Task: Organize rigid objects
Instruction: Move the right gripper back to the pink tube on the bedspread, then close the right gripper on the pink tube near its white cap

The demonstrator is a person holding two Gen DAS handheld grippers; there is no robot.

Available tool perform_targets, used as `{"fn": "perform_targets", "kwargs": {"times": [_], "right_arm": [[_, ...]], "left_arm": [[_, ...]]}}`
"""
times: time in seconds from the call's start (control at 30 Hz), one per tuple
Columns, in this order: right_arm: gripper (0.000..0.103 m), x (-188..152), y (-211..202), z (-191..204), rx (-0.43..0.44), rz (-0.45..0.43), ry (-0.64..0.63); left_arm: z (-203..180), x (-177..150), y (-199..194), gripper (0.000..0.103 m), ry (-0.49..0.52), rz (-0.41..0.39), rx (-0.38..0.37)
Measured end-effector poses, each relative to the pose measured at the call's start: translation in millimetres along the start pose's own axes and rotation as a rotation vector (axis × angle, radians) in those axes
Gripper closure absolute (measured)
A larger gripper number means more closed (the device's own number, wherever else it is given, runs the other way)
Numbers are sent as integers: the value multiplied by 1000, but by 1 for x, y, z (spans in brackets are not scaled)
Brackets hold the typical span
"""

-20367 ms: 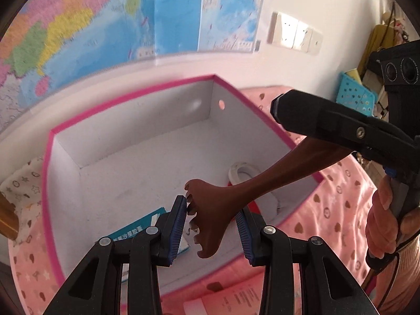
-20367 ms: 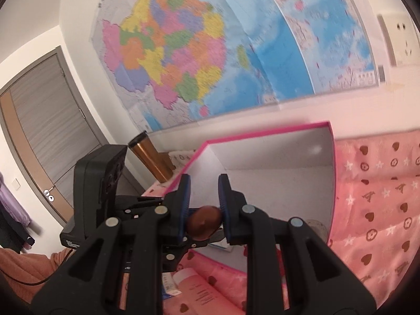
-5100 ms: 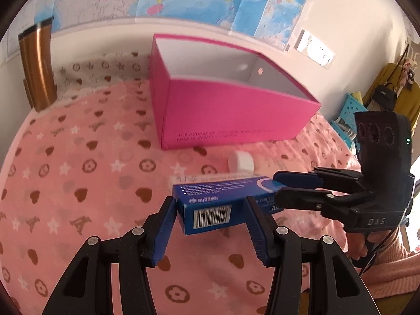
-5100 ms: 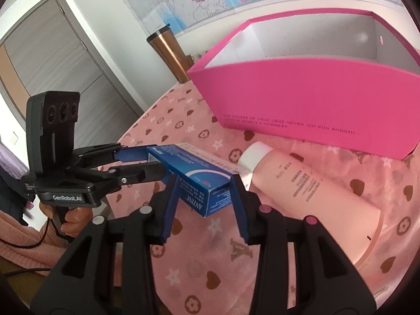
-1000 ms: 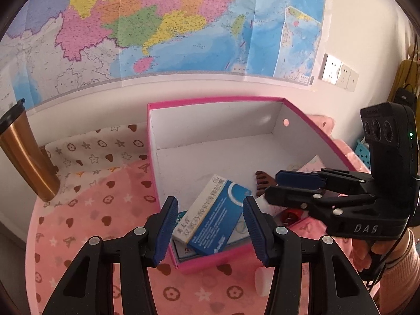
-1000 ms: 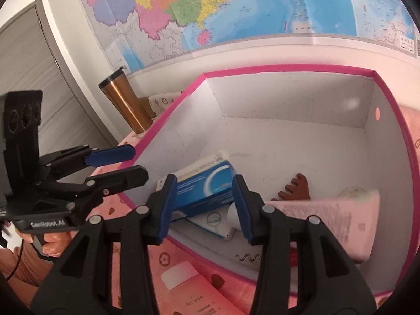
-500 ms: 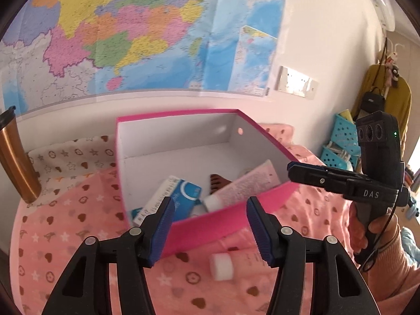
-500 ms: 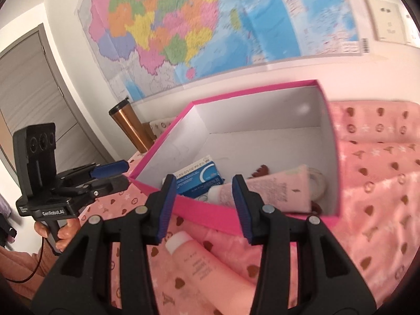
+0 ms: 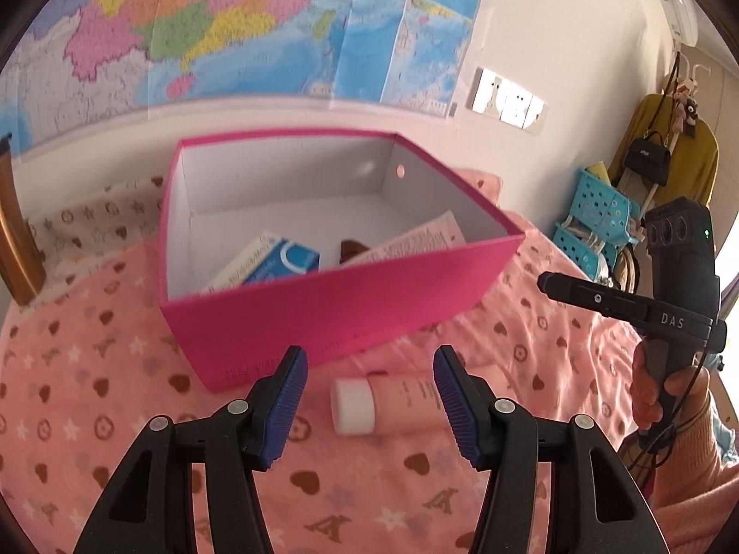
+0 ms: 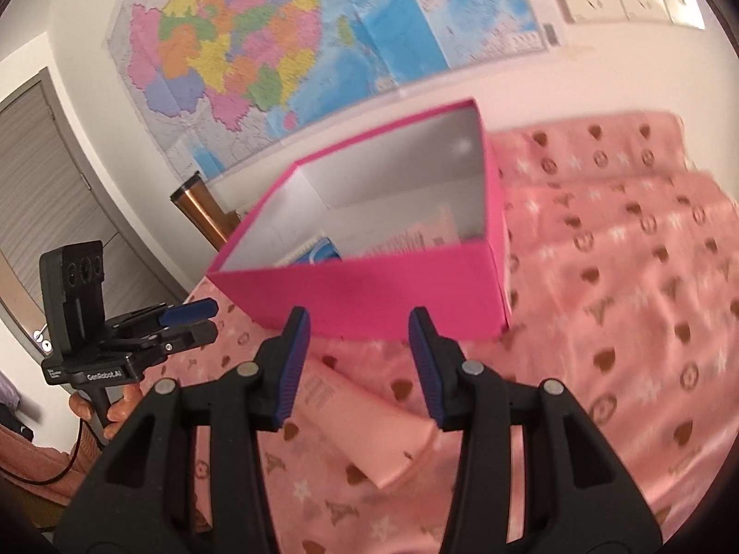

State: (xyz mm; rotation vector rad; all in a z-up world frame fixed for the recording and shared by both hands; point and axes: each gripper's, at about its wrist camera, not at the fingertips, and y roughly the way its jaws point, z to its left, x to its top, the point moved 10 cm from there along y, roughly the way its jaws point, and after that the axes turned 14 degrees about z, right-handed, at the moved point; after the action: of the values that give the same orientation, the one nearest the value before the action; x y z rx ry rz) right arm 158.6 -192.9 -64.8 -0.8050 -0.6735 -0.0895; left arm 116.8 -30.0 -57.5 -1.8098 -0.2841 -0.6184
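A pink box [image 9: 351,304] [image 10: 369,291] with a white inside stands on the pink patterned cloth. In it lie a blue and white carton [image 9: 272,261] [image 10: 323,249], a pink tube [image 9: 415,240] [image 10: 415,240] and a brown wooden piece [image 9: 353,249]. A second pink tube with a white cap [image 9: 392,401] [image 10: 365,420] lies on the cloth in front of the box. My left gripper [image 9: 369,388] hovers open over its capped end with nothing between the pads. My right gripper [image 10: 355,351] is open and empty, above the tube's flat end.
A copper tumbler [image 9: 14,240] [image 10: 203,212] stands left of the box against the wall with a map [image 9: 231,23]. Turquoise baskets [image 9: 596,226] and a yellow garment [image 9: 665,157] are at the far right. A hand [image 9: 665,397] holds the right gripper's grip.
Both grippers have drawn back from over the box, leaving the blue carton inside. The box now looks farther off, and the capped tube on the cloth lies beneath both grippers.
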Motion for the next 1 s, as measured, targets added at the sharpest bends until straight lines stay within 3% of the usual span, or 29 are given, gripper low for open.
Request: {"fn": "perform_targets", "kwargs": {"times": [0.53,1.0], "right_arm": [[57,-78,27,-23,-42,136,112],[56,-88,42,-25,-50,160,144]], "left_arm": [[2,-30,40,45,-28,108,20],[4,-30,57,48,-45,141,23]]}}
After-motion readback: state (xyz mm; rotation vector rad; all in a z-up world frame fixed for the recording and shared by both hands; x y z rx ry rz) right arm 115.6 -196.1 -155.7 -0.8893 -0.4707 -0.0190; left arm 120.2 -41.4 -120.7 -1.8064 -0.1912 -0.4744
